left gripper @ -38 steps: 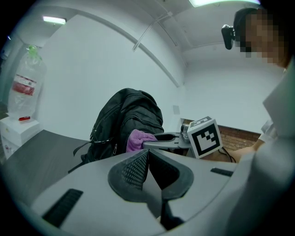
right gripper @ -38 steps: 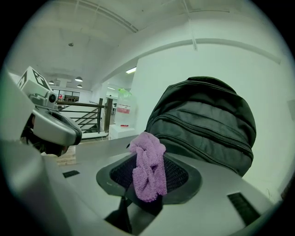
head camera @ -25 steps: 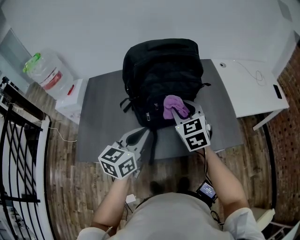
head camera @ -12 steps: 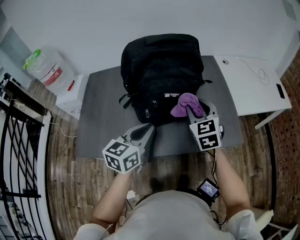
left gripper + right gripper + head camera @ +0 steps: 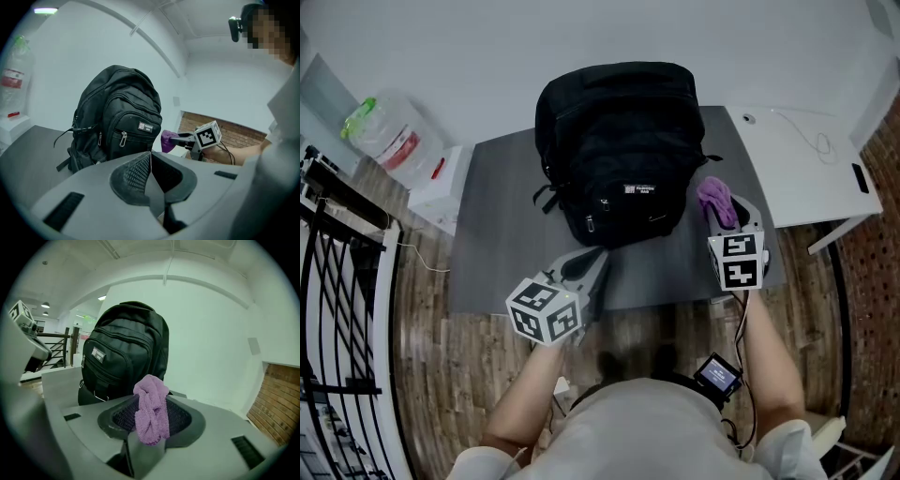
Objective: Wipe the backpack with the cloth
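Note:
A black backpack [image 5: 619, 150] stands upright on the grey table [image 5: 502, 234], its front pocket facing me; it also fills the left gripper view [image 5: 117, 117] and the right gripper view [image 5: 124, 357]. My right gripper [image 5: 724, 217] is shut on a purple cloth [image 5: 715, 200], held just off the backpack's right side, not touching it. The cloth [image 5: 151, 408] bunches up between the jaws. My left gripper [image 5: 579, 272] hovers in front of the backpack's base, jaws pressed together with nothing in them [image 5: 151, 174].
A white desk [image 5: 797, 169] adjoins the table's right side, with a thin cable on it. A large water bottle [image 5: 389, 141] sits on a white box at the left. A black metal railing [image 5: 337, 309] runs along the far left.
My right gripper has swept the cloth rightward across the backpack's front pocket and off its right side. The left gripper has stayed nearly still.

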A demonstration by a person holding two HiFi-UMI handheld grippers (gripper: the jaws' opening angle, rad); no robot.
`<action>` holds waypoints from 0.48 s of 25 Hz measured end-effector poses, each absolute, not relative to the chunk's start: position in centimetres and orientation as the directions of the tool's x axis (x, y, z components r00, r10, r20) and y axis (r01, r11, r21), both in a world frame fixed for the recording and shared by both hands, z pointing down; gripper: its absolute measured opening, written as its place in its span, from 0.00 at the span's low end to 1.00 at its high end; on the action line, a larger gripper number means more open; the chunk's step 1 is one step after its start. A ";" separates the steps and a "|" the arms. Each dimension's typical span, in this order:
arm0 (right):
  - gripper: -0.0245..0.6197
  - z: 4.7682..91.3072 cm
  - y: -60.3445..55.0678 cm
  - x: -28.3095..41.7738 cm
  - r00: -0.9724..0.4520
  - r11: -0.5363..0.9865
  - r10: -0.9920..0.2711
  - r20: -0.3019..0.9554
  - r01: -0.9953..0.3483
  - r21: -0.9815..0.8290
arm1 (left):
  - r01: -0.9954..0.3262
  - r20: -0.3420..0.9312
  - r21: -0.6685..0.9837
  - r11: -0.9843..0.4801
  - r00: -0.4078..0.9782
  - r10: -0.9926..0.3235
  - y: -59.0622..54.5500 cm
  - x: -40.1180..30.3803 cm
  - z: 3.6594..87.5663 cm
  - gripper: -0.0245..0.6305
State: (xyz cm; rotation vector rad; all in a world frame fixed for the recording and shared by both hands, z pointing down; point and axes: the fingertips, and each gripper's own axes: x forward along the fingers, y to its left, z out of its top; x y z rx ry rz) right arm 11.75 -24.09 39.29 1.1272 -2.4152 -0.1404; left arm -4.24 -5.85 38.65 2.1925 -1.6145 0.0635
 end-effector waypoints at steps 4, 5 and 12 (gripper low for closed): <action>0.29 39.2 -24.5 13.5 -0.529 0.634 -0.764 0.368 -0.722 0.277 | -0.922 0.281 0.311 -0.231 0.322 -0.904 -5.6 -4.7 39.2 0.05; 0.29 39.1 -24.2 13.4 -0.534 0.637 -0.762 0.367 -0.720 0.275 | -0.921 0.281 0.313 -0.230 0.321 -0.904 -5.6 -4.8 39.2 0.05; 0.29 38.9 -19.9 9.5 -0.623 0.713 -0.697 0.355 -0.654 0.254 | -0.920 0.285 0.327 -0.217 0.315 -0.905 -4.7 -6.0 39.8 0.05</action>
